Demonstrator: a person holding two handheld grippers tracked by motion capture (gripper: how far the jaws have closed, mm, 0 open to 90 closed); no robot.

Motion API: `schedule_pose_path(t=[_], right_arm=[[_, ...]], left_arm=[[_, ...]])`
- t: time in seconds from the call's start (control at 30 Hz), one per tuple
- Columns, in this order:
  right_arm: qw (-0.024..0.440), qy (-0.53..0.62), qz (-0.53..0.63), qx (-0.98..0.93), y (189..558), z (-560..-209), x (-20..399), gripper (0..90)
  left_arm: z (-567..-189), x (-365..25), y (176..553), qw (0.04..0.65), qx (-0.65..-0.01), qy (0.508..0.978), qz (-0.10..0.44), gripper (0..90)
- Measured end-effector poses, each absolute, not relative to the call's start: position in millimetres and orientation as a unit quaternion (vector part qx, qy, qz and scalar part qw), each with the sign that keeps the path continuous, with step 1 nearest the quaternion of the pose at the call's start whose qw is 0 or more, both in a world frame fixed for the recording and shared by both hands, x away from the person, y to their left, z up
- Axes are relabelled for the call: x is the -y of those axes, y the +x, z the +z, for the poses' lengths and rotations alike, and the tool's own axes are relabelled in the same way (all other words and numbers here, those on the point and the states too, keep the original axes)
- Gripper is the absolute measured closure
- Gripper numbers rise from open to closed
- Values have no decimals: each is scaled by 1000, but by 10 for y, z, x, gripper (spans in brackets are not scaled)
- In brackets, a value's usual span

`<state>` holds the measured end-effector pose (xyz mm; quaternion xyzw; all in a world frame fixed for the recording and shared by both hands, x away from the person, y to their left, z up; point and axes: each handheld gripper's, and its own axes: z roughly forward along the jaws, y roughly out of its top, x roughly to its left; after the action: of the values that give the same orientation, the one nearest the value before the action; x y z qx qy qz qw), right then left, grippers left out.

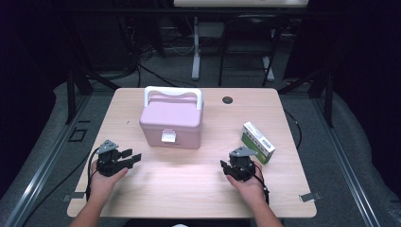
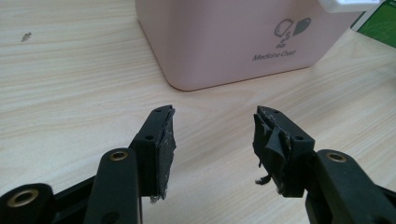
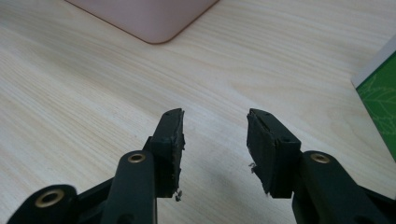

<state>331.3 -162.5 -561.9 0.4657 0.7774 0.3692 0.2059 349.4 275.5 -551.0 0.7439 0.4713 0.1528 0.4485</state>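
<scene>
A pink medicine chest (image 1: pixel 171 122) with a white handle (image 1: pixel 173 91) and a white front latch (image 1: pixel 168 136) stands shut in the middle of the wooden table (image 1: pixel 189 184). A green and white box (image 1: pixel 257 142) lies to its right. My left gripper (image 1: pixel 133 156) rests at the front left, open and holding nothing, pointing toward the chest (image 2: pixel 224 37). My right gripper (image 1: pixel 226 166) sits at the front right, just left of the green box (image 3: pixel 379 102), open with nothing between its pads. A corner of the chest (image 3: pixel 144 18) lies ahead of the right gripper (image 3: pixel 215 135).
A round cable hole (image 1: pixel 227 100) sits near the table's far edge. Bare wood lies between the two grippers and in front of the chest. Desk legs and cables stand on the grey floor beyond the table.
</scene>
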Motion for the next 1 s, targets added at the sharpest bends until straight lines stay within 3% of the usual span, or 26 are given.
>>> schedule_pose_path(t=[0.3,1.0], right_arm=[[206,480,375,-766,3368,-5616,1673,558],[220,468,395,-759,3447,-5613,1474,572]], left_arm=[[-5554,-2673,3545,423,-454,767,164,488],[-5498,-2708,3579,450,-458,750,161,508]])
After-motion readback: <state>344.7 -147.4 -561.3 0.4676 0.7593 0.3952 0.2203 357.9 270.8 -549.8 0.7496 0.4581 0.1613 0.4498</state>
